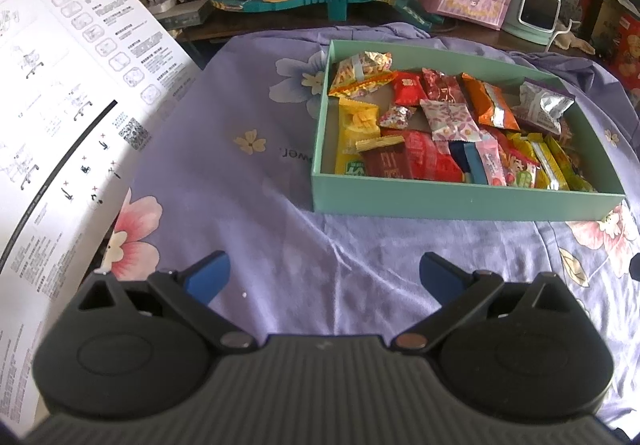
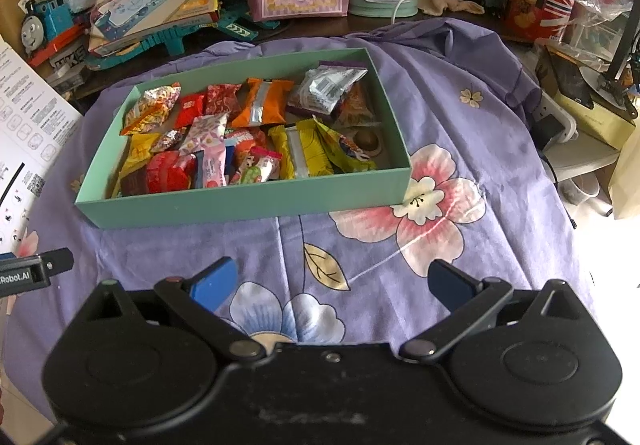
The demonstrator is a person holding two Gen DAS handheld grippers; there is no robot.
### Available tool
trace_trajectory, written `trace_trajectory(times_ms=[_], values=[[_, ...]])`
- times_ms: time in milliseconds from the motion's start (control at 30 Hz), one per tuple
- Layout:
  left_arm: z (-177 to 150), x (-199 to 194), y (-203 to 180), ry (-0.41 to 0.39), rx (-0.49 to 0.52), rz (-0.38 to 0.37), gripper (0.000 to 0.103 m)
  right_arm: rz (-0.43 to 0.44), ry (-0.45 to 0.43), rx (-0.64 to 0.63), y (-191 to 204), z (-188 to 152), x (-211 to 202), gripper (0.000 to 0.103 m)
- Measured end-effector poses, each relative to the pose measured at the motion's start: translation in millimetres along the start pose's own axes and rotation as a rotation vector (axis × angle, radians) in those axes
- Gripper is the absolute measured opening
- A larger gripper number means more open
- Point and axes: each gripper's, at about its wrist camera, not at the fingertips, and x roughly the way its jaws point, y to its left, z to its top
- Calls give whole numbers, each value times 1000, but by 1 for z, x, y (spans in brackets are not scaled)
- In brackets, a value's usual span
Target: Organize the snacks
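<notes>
Shallow mint-green cardboard box (image 1: 460, 201) of mixed foil-wrapped snacks (image 2: 256, 105) on purple floral cloth (image 2: 440, 93), beyond both grippers; left gripper (image 1: 325, 277) and right gripper (image 2: 332, 283) above the cloth, 2 blue-padded fingers (image 1: 210, 275) of each spread apart, empty

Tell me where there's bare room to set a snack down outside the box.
Bare purple cloth lies between the teal box and both open grippers, left and right, and right of the box over the pink flower. Behind the box, toys and cartons crowd; the instruction sheet covers the left.
</notes>
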Motion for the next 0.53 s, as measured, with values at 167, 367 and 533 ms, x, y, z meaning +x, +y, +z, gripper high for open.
trace_trajectory(times_ms=[167,367,533], values=[[1,-1,-2,-4,12,3,103,-1,0,-2,-1,1,0,103],[2,-2,-4,-10,25,3,103,-2,-2,-1,-3,2,1,103],[1,-2,-6,-8,35,9,103,-1,0,-5,-2,2,1,103]])
